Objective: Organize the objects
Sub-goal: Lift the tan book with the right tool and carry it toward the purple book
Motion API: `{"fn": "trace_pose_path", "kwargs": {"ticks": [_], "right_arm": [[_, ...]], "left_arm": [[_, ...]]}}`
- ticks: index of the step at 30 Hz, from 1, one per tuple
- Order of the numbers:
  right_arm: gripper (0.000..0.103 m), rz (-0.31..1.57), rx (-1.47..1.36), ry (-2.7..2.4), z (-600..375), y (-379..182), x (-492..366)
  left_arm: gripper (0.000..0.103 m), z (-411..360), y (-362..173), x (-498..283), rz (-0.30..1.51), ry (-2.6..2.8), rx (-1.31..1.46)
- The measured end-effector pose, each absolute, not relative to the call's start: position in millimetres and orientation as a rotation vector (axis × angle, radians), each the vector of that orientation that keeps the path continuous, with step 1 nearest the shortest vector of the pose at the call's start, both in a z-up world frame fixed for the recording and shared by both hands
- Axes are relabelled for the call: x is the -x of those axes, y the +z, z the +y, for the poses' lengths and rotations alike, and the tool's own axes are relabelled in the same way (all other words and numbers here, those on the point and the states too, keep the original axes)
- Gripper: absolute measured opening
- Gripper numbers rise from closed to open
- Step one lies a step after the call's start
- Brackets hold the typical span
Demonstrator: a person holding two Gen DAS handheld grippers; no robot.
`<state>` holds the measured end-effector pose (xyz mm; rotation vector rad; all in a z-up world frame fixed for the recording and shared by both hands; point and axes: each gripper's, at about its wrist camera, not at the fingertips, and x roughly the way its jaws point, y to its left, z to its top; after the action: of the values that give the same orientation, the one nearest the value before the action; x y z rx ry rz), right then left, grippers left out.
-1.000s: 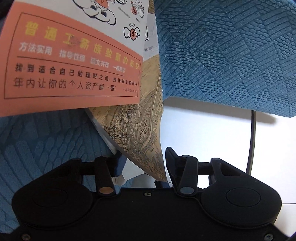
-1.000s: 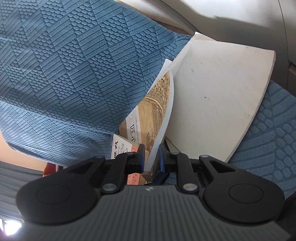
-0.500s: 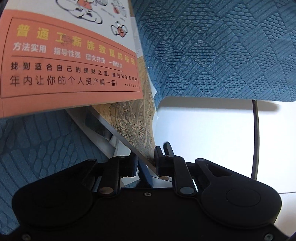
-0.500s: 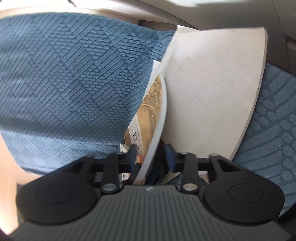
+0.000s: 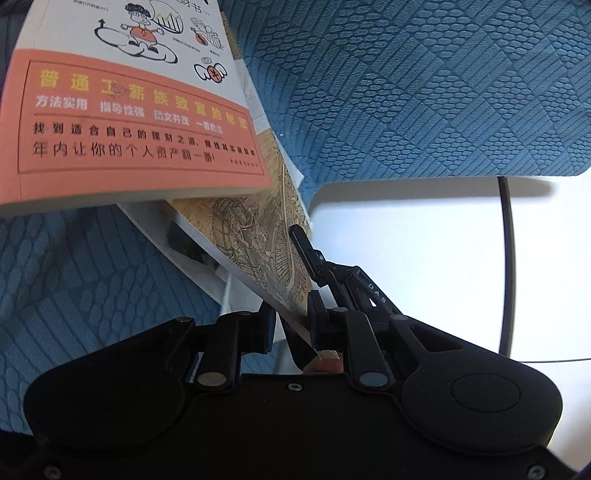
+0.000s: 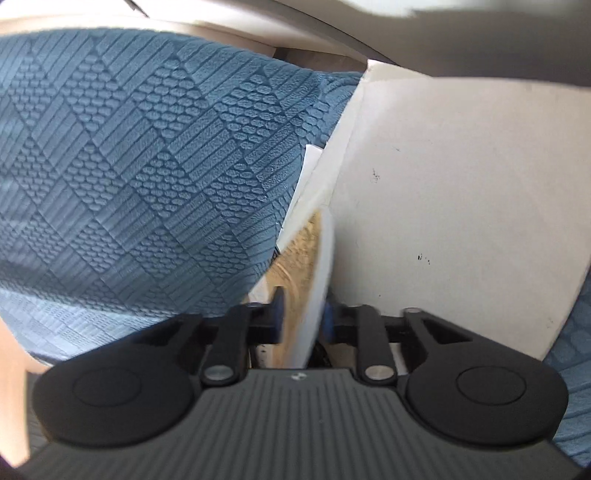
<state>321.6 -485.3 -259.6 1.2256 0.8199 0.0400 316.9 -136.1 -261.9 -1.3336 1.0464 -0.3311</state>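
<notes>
Ochre-patterned book (image 5: 258,236) clamped in left tool (image 5: 291,325), right tool (image 6: 301,317)

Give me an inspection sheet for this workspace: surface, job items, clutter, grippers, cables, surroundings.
Surface: blue textured cushion and seat fabric; white floor beyond.
Job's things: tan illustrated book tilted between the cushions; orange-and-white book lying over it; large plain white book beside the tan one.
Clutter: white pages under the tan book; what they belong to is unclear.
Grippers: left gripper shut on the tan book's lower edge; right gripper, jaws just closed, shut on the same book.
Cables: thin dark cable across the floor.
Surroundings: pale frame behind the cushion, blurred.
</notes>
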Motion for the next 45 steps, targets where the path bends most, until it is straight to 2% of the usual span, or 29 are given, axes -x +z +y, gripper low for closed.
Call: {"fn": "trace_pose_path", "kwargs": {"ticks": [10, 19, 29, 45], "right_arm": [[0.014, 0.710, -0.876, 0.103, -477, -162, -276], [0.014, 0.651, -0.730, 0.036, -452, -91, -231], [0.014, 0.631, -0.636, -0.003, -420, -51, -202], [0.014, 0.537, -0.554, 0.054, -355, 7, -184]], "left_arm": [[0.019, -134, -217, -296, 1.069, -0.468, 1.418], [0.021, -123, -177, -269, 1.075, -0.571, 1.437], [0.021, -101, -136, -246, 1.079, -0.638, 1.370], [0.021, -32, -66, -206, 0.956, -0.705, 1.310]]}}
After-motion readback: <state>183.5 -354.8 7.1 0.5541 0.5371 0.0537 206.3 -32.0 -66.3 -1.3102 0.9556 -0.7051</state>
